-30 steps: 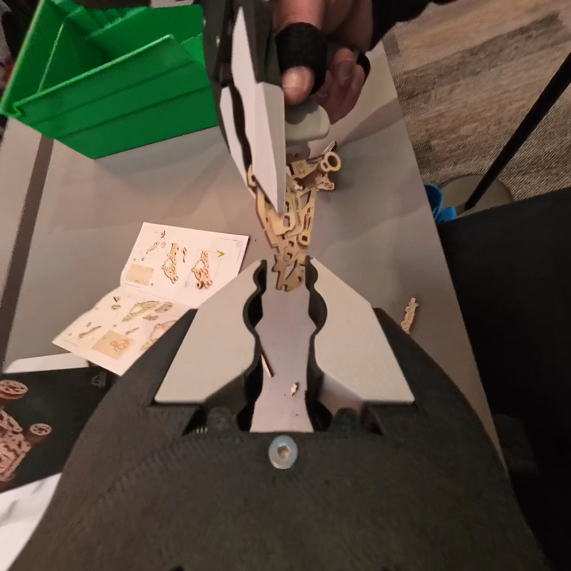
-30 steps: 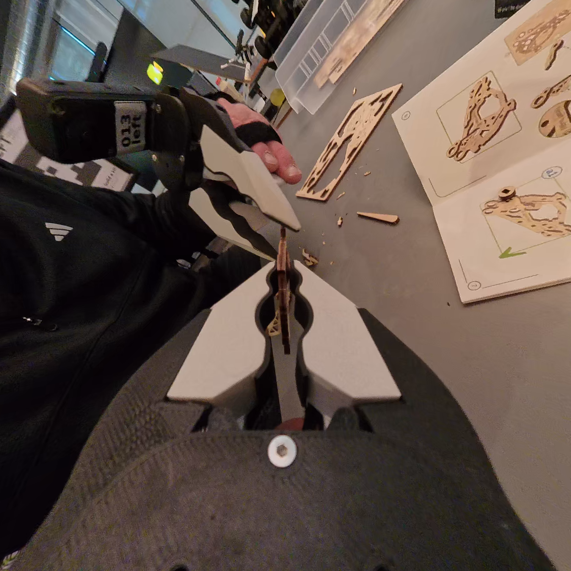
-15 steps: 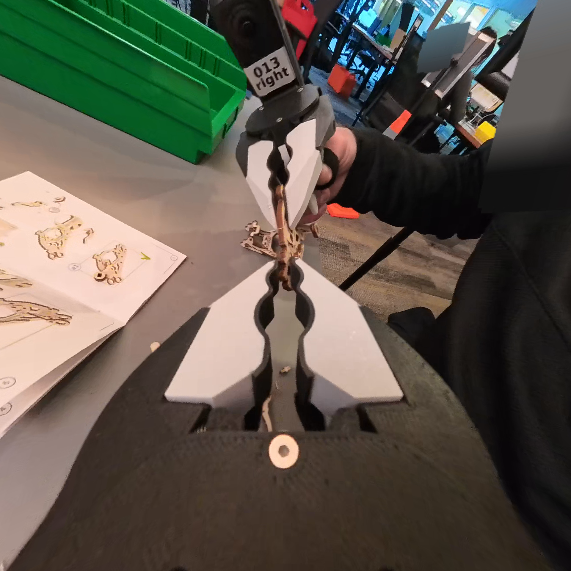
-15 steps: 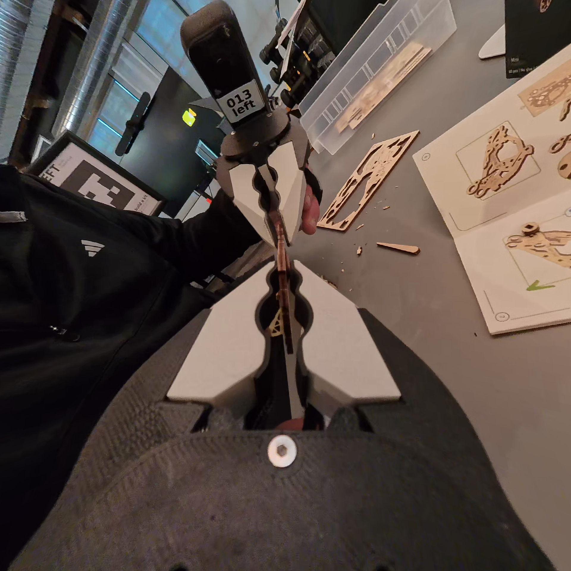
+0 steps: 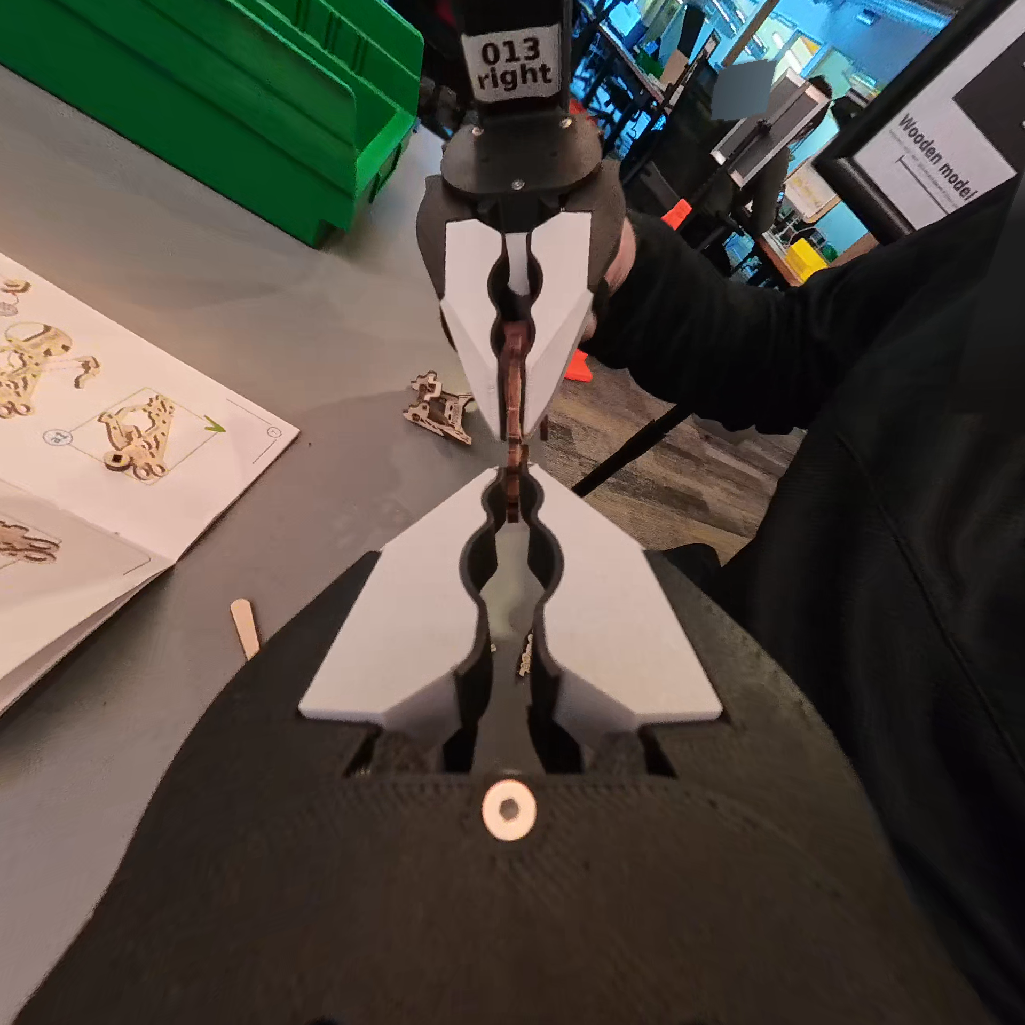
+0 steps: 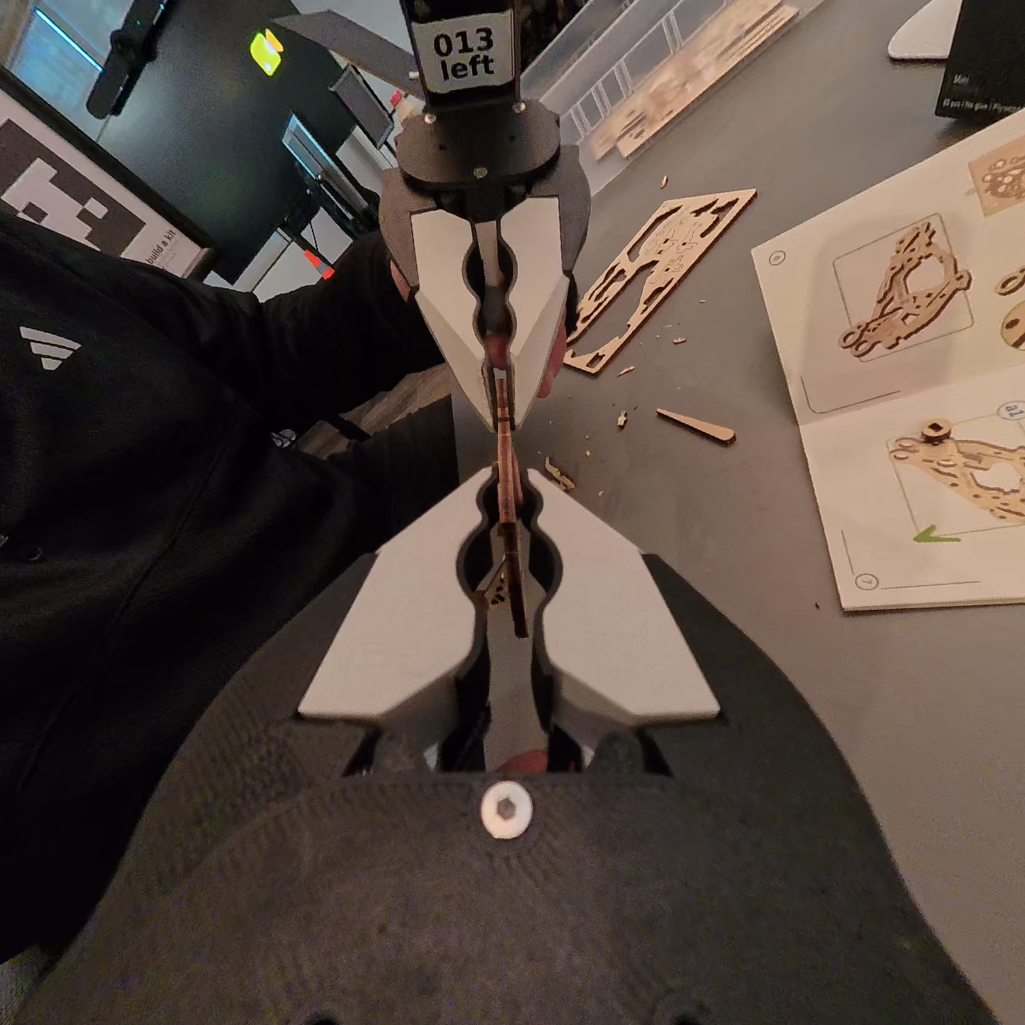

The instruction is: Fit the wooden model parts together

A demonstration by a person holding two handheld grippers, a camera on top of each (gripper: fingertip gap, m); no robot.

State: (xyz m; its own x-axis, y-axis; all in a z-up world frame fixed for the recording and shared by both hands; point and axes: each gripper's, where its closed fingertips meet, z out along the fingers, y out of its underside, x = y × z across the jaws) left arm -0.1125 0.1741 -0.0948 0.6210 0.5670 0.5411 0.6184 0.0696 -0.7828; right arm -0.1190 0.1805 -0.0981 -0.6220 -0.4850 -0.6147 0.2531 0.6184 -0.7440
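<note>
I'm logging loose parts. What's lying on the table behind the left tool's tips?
A small wooden sub-assembly lies on the grey table, apart from the booklet. The right tool covers its right end, so its full shape can't be seen.

1. The green bin [image 5: 233,105] is cut off by the top and left edges of the left wrist view;
2. The instruction booklet [image 6: 909,421] runs off the right edge of the right wrist view;
3. The wooden part [image 5: 513,388] shows edge-on only, its outline hidden between the tongs;
4. The clear tray [image 6: 665,83] at the top of the right wrist view is blurred; its contents cannot be made out.
</note>
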